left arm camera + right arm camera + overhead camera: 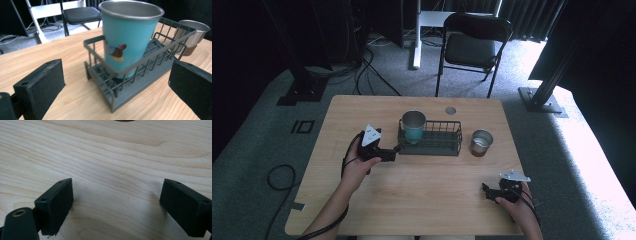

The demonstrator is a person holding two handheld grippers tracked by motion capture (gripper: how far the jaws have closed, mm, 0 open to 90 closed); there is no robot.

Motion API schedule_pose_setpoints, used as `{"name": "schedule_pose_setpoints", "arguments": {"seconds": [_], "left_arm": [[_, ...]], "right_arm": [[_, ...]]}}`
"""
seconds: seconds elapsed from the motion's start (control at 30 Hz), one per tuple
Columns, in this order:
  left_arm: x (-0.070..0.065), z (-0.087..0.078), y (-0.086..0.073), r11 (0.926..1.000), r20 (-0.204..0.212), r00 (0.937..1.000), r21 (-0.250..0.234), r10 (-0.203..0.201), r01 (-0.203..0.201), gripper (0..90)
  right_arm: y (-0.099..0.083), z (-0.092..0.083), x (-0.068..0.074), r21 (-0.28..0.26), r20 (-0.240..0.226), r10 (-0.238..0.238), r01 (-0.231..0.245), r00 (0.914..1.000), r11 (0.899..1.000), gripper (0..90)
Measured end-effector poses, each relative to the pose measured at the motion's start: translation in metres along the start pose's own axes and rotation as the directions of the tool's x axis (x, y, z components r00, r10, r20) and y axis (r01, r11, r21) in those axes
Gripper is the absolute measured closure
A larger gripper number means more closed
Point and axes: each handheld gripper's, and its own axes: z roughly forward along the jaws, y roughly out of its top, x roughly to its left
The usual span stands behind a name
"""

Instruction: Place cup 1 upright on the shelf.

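A teal metal cup [413, 126] [130, 37] stands upright in the left end of a dark wire rack [447, 145] [140, 82] at the table's middle. My left gripper [393, 151] [117, 87] sits just left of the rack, open, its jaws wide apart with the rack's near end and the cup beyond them. A bare steel cup [481, 142] [193, 33] stands on the table right of the rack. My right gripper [486, 190] [116, 206] is open near the front right of the table, low over bare wood, holding nothing.
The wooden table [422, 195] has a round cable hole [450, 110] behind the rack. A black folding chair [472, 47] and a white stand [417, 35] are on the carpet beyond the far edge. Cables lie on the floor at left.
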Motion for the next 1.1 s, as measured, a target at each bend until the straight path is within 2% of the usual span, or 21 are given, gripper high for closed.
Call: {"name": "schedule_pose_setpoints", "arguments": {"seconds": [0.27,0.57,0.63,0.93,0.97,1.1], "left_arm": [[0.013,-0.014,-0.007,0.9998,-0.021,0.9997,0.016,-0.010,0.010,1.0],[0.022,-0.025,-0.016,0.9992,-0.035,0.9991,0.031,-0.022,0.023,1.0],[0.023,-0.028,-0.019,0.9991,-0.039,0.9990,0.035,-0.021,0.022,1.0],[0.029,-0.041,-0.043,0.9966,-0.049,0.9970,0.054,-0.059,0.062,1.0],[0.031,-0.046,-0.048,0.9954,-0.051,0.9958,0.054,-0.076,0.079,1.0],[0.034,-0.054,-0.059,0.9936,-0.061,0.9945,0.069,-0.085,0.089,1.0]], "right_arm": [[0.000,0.000,0.000,0.000,0.000,0.000,0.000,1.0000,1.000,11.3],[0.000,0.000,0.000,0.000,0.000,0.000,0.000,1.0000,1.000,11.3],[0.000,0.000,0.000,0.000,0.000,0.000,0.000,1.0000,1.000,11.3],[0.000,0.000,0.000,0.000,0.000,0.000,0.000,1.0000,1.000,11.3],[0.000,0.000,0.000,0.000,0.000,0.000,0.000,1.0000,1.000,11.3],[0.000,0.000,0.000,-0.001,0.000,0.000,0.000,1.0000,1.000,11.3]]}}
